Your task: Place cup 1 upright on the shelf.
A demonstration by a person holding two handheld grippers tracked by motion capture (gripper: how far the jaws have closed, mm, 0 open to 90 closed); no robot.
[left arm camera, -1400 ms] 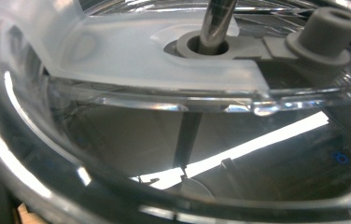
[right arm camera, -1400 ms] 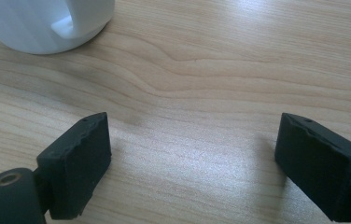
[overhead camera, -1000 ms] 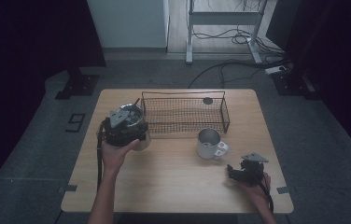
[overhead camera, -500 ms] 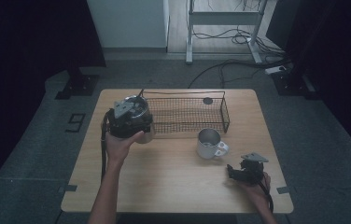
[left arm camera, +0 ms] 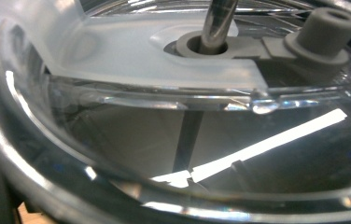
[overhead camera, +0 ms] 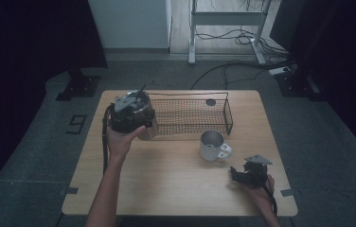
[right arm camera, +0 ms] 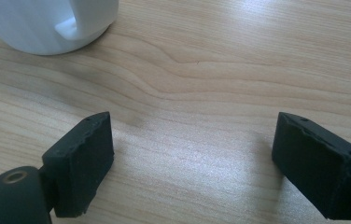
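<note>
Resting low on the near right part of the worktop (overhead camera: 176,179), the right gripper (overhead camera: 242,174) has its two black fingers (right arm camera: 82,161) wide apart, with only bare wood grain between them. Ahead of these fingers and a little to the left, near but not touching, stands a white mug (overhead camera: 212,145) with a metal-looking inside; in the right gripper view its white body and handle (right arm camera: 47,23) show at the upper left corner.

Farther away, on the left side, the left gripper (overhead camera: 129,113) is held up in the person's left hand (overhead camera: 121,142), at the left end of the wire basket (overhead camera: 192,116). A clear glass cup (overhead camera: 146,127) is just below and against this gripper. In the left gripper view the cup (left arm camera: 117,140) is very close to the camera: its round rim, a frosted plastic lid (left arm camera: 131,51) and a metal straw (left arm camera: 218,23) that passes through a grey stopper ring. The fingers of the left gripper are hidden behind the glass, so I cannot tell surely if they are clamped on it. Whether the cup touches the worktop is also not clear.

Behind the cup, the black wire basket stands on the far part of the worktop, and a small dark round thing (overhead camera: 210,101) lies at its far side.
</note>
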